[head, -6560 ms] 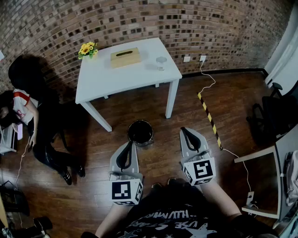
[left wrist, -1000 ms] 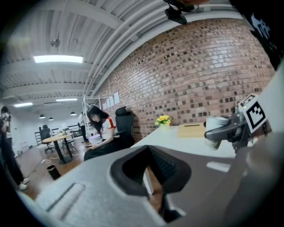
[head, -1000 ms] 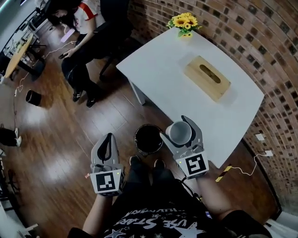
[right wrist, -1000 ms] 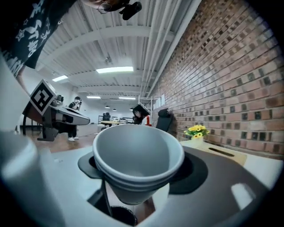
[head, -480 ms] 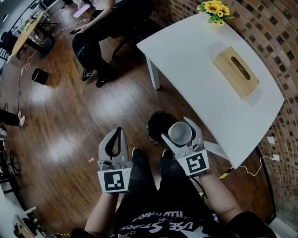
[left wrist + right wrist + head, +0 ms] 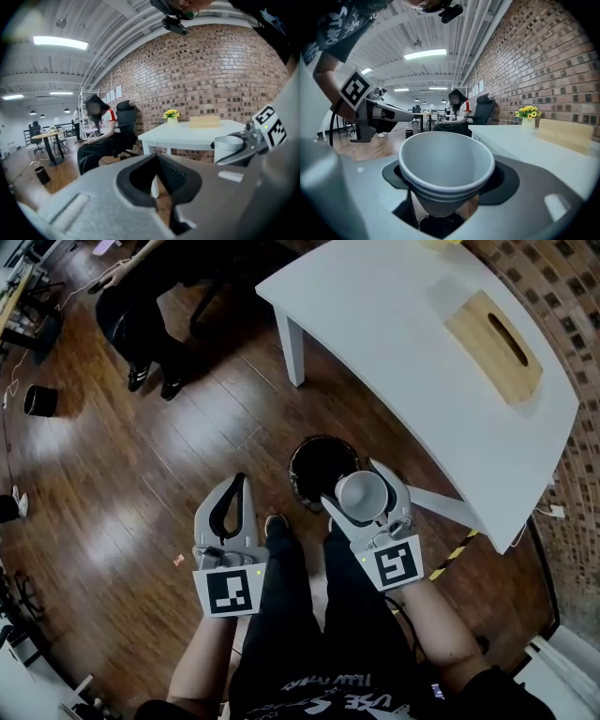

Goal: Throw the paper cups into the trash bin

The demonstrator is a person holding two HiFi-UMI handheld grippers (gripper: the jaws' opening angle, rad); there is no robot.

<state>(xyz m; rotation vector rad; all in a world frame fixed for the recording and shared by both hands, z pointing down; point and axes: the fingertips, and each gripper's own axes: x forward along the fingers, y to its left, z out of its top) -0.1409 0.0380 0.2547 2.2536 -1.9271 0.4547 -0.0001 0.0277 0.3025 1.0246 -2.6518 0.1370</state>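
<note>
Nested white paper cups [image 6: 363,493] sit upright between the jaws of my right gripper [image 6: 362,491], which is shut on them. In the head view they hang over the near right rim of the round dark trash bin [image 6: 309,470] on the wooden floor. The right gripper view has the paper cups [image 6: 445,164] filling the middle, mouth up, the right gripper [image 6: 446,174] clasping them, and a dark patch right under them. My left gripper [image 6: 238,486] is shut and empty, left of the bin. In its own view the left gripper [image 6: 157,158] has its jaws together, with the cups [image 6: 228,146] at the right.
A white table [image 6: 394,343] stands just beyond the bin, with a wooden tissue box [image 6: 494,331] on it. A seated person's legs [image 6: 141,324] are at the upper left. A small black bin [image 6: 37,399] stands far left. A yellow-black floor strip [image 6: 452,554] lies at the right.
The right gripper with the cups has come closer over the bin, from beside its rim to overlapping it. The left gripper keeps its place. Earlier still, both grippers were empty.
</note>
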